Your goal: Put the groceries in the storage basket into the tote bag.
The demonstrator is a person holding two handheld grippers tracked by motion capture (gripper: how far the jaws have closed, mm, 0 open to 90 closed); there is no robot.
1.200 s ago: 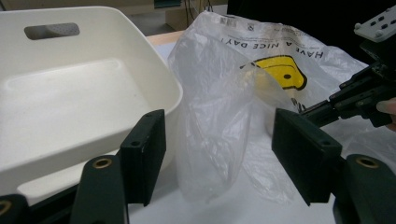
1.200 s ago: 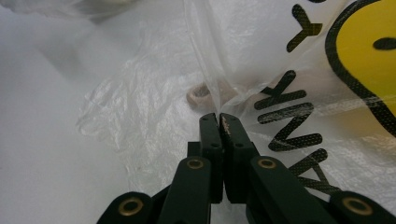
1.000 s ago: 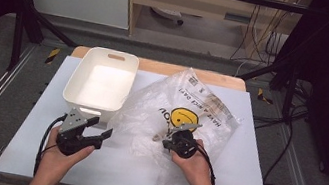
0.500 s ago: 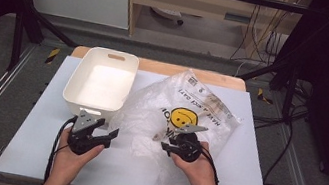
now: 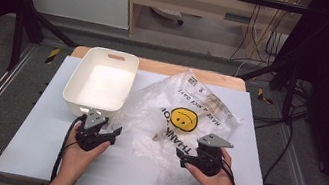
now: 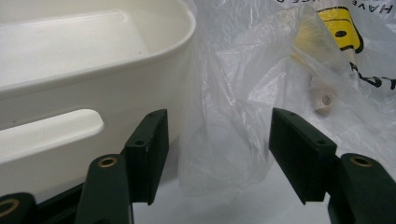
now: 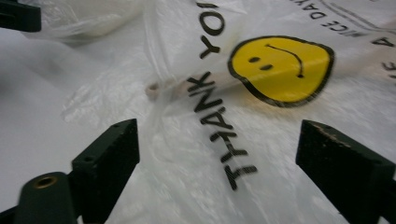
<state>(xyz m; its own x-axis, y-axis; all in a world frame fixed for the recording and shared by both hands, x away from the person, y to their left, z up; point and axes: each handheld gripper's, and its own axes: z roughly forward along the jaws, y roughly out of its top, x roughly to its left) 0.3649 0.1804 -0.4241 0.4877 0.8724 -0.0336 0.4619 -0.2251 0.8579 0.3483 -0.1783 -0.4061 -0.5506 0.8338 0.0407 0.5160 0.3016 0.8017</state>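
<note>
Step in hand: you are working the clear plastic bag (image 5: 183, 121) with both tools — it looks like a regrasp, one tool let go, the other lining up on a fold near the bag's edge.

Left tool (image 6: 217, 149): jaws part-open, a raised fold of the bag standing between them; the pads do not press on it, so nothing is held yet.

Right tool (image 7: 217, 158): its jaws have just been opening and now stand wide, poised over the printed film beside the "THANK YOU" lettering; the film lies under and between them, but they grip nothing.

Bag: it lies crumpled on the white worktop (image 5: 31, 151), right of the white bin (image 5: 103, 80) and pressed against the bin's right wall, yellow smiley face (image 5: 183, 118) upward. A pale, tube-like piece (image 6: 323, 99) shows through the film near the smiley.

Bag relative to the tools: its near-left fold stands straight ahead of your left tool, just right of the bin's near corner; the bag's near-right part lies directly under your right tool, the smiley farther off.

Next move, as I judge it: ease the left tool forward a little, then close on the fold — keep the left jaw off the bin wall, which is very close.

Watch for: thin, slippery film; a shallow bite may slide out.
</note>
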